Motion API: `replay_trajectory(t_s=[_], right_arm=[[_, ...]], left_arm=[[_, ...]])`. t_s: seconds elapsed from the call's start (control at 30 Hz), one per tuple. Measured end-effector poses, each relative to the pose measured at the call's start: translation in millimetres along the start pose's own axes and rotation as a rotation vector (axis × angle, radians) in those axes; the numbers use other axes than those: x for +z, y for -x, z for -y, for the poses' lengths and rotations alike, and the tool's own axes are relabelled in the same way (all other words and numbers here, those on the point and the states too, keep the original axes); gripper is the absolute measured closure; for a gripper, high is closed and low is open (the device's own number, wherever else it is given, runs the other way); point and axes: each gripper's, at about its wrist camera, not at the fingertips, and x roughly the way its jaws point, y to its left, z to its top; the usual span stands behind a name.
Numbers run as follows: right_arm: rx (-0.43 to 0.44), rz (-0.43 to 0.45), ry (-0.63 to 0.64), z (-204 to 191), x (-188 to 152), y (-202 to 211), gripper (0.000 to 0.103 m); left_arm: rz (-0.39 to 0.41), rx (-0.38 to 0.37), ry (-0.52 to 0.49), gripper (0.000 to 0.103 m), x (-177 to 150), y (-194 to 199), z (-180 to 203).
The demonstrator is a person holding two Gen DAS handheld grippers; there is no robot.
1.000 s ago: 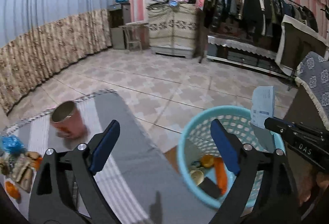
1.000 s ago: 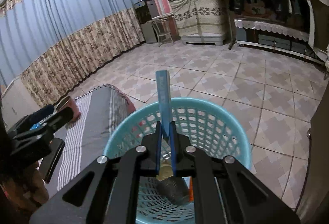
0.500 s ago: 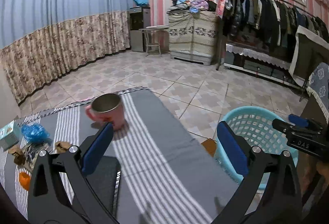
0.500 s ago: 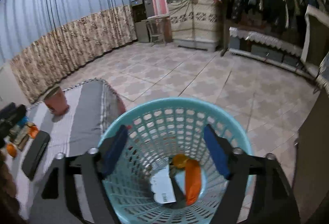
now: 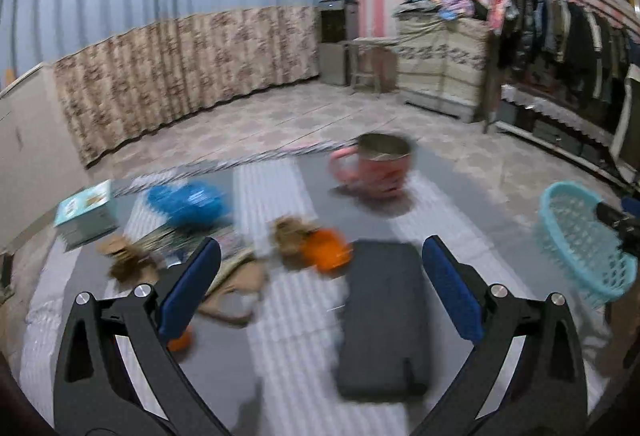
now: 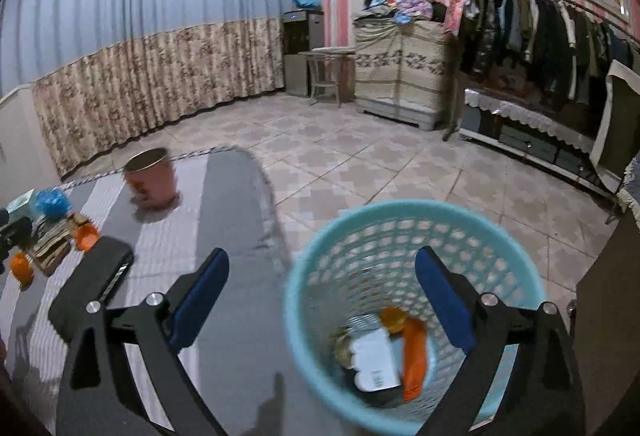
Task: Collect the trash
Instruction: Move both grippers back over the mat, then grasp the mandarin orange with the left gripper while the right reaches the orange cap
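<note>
A turquoise mesh basket (image 6: pixel 516 256) stands beside the table; inside lie a white receipt (image 6: pixel 376 360), orange wrappers and other scraps. My right gripper (image 6: pixel 322 300) is open and empty, at the basket's near left rim. My left gripper (image 5: pixel 320 286) is open and empty above the striped tablecloth. Ahead of it lie orange scraps (image 5: pixel 326 250), brown crumpled bits (image 5: pixel 124 256), flat paper wrappers (image 5: pixel 236 288) and a blue crumpled bag (image 5: pixel 186 201). The basket also shows in the left wrist view (image 5: pixel 580 244).
A pink metal cup (image 5: pixel 376 165) stands at the table's far side. A black rectangular case (image 5: pixel 382 316) lies between my left fingers. A small teal box (image 5: pixel 84 203) sits at the far left. Tiled floor, curtains, a cabinet and a clothes rack lie beyond.
My right gripper opened and dropped the receipt into the basket, then shifted left. My left gripper swung left from the basket to over the trash on the table.
</note>
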Motion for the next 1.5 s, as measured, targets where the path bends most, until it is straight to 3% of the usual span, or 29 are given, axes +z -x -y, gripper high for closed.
replay_trajectory(t_s=[0.17,0.33,0.53,0.57,0.67,0.7,0.83,1.0,1.23,1.43,1.5], right_arm=[[0.042,-0.029,0.036,-34.6,-9.4,0.9,0.011],[0.058,-0.087,0.077,-60.6,-18.2,-10.0,0.011],[0.097,-0.159,0.056,-87.6,-25.8,-25.2,0.011],[0.102,-0.161,0.075,-95.2,-26.0,-27.0,0.011],[0.101,-0.160,0.106,-111.9,-24.7,-31.2,0.011],[0.108,-0.163,0.107,-116.5,-24.0,-32.7,0.011],[0.121,-0.168,0.130,-134.1,-22.4,-37.7,0.011],[0.169,-0.174,0.154,-157.0,-15.4,-42.7,0.011],[0.227,-0.187,0.216,-201.2,-1.7,-53.4,0.011],[0.247,-0.233,0.326,-244.0,6.3,-79.4,0.012],[0.262,-0.254,0.351,-254.6,5.9,-86.9,0.019]], left_arm=[[-0.086,0.073,0.026,0.006,-19.0,-12.3,-65.4],[-0.162,0.085,0.057,0.006,-35.7,-24.8,-108.6],[-0.238,0.017,0.068,0.014,-50.4,-43.1,-117.7],[-0.250,-0.013,0.085,0.021,-52.1,-46.8,-120.4],[-0.285,-0.061,0.100,0.057,-55.4,-55.8,-123.4],[-0.289,-0.065,0.099,0.057,-56.3,-57.9,-123.7],[-0.254,-0.063,0.090,0.066,-54.3,-50.7,-123.7],[-0.167,-0.017,0.052,0.066,-34.2,-35.9,-119.3],[-0.074,0.026,0.124,0.066,8.4,-47.3,-135.3],[-0.041,0.069,0.067,0.066,20.1,-63.8,-132.0],[-0.027,0.076,0.063,0.066,18.9,-63.9,-134.3]])
